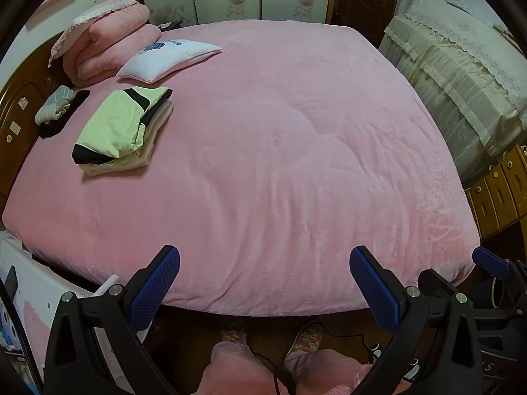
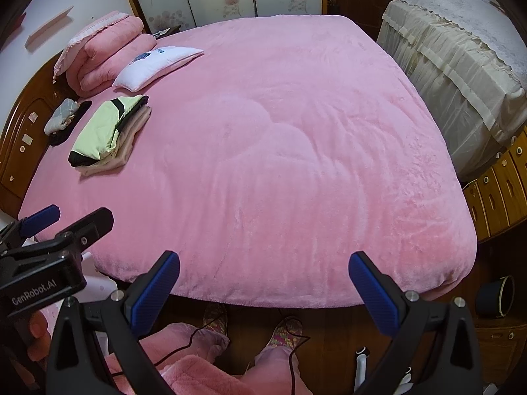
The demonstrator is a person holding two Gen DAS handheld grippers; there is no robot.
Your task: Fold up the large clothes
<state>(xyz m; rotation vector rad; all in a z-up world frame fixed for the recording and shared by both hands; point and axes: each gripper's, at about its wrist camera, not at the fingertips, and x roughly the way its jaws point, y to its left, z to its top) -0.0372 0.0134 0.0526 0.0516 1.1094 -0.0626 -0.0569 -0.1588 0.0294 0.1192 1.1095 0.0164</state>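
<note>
- The left gripper (image 1: 265, 283), black with blue textured pads, hangs over the near edge of the bed with its jaws spread wide and nothing between them.
- The right gripper (image 2: 264, 288), built the same way, is just as wide apart and just as empty; it sits close beside the left one, off that gripper's right flank.
- The fluffy pink plush blanket (image 1: 280, 164) spreads ahead of both grippers, covering the bed.
- A folded stack of clothes, a pale green garment with black trim (image 1: 120, 125) on top of cream-coloured pieces, lies far ahead and to the left of both grippers.
- Beyond the stack lies a white rectangular pillow with a blue print (image 1: 166, 59), and behind it folded pink bedding (image 1: 112, 42).
- Below the grippers, the person's feet in knitted multicoloured slippers (image 2: 215, 317) stand on the dark floor.
</note>
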